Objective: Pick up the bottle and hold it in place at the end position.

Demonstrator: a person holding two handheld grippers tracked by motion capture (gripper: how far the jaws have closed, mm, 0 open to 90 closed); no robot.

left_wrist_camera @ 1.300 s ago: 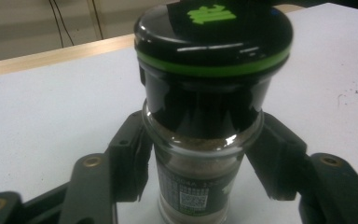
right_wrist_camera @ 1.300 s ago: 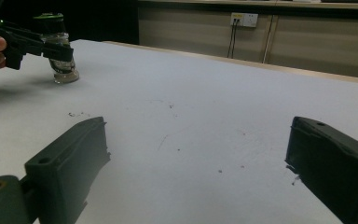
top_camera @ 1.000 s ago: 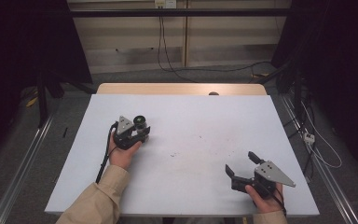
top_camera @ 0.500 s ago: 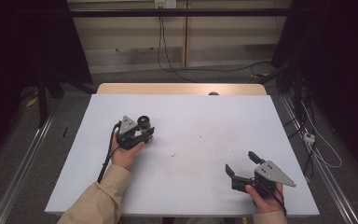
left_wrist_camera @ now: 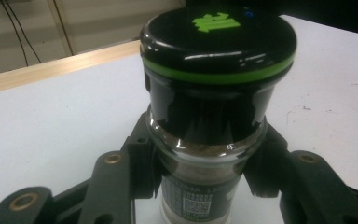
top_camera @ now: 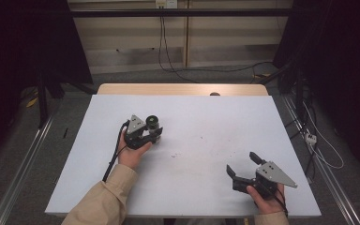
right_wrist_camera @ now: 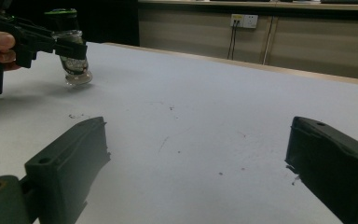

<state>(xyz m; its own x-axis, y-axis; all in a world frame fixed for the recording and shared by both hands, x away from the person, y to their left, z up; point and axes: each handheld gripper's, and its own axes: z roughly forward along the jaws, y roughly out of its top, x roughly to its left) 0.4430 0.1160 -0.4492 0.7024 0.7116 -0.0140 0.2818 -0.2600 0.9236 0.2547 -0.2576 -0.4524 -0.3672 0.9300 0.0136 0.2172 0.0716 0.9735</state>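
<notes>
A glass jar (left_wrist_camera: pixel 214 93) with a black lid and a green ring stands between the jaws of my left gripper (left_wrist_camera: pixel 205 163), which is shut on its glass body below the lid. Brownish contents and a label show through the glass. From above, the jar (top_camera: pixel 153 123) and left gripper (top_camera: pixel 155 135) are at the table's left middle. The right gripper view has the jar (right_wrist_camera: pixel 74 65) far left, base at or just over the surface. My right gripper (top_camera: pixel 242 163) is near the front right edge, open with nothing between its jaws (right_wrist_camera: pixel 200 154).
The white table sheet (top_camera: pixel 201 122) carries a few small dark specks (top_camera: pixel 176 154) near the middle. A wooden strip (top_camera: pixel 183 89) runs along the far edge. Cables (top_camera: pixel 309 136) and metal rails lie on the floor beside the table.
My left gripper has shifted slightly to the right with the jar in it. The right gripper has kept still.
</notes>
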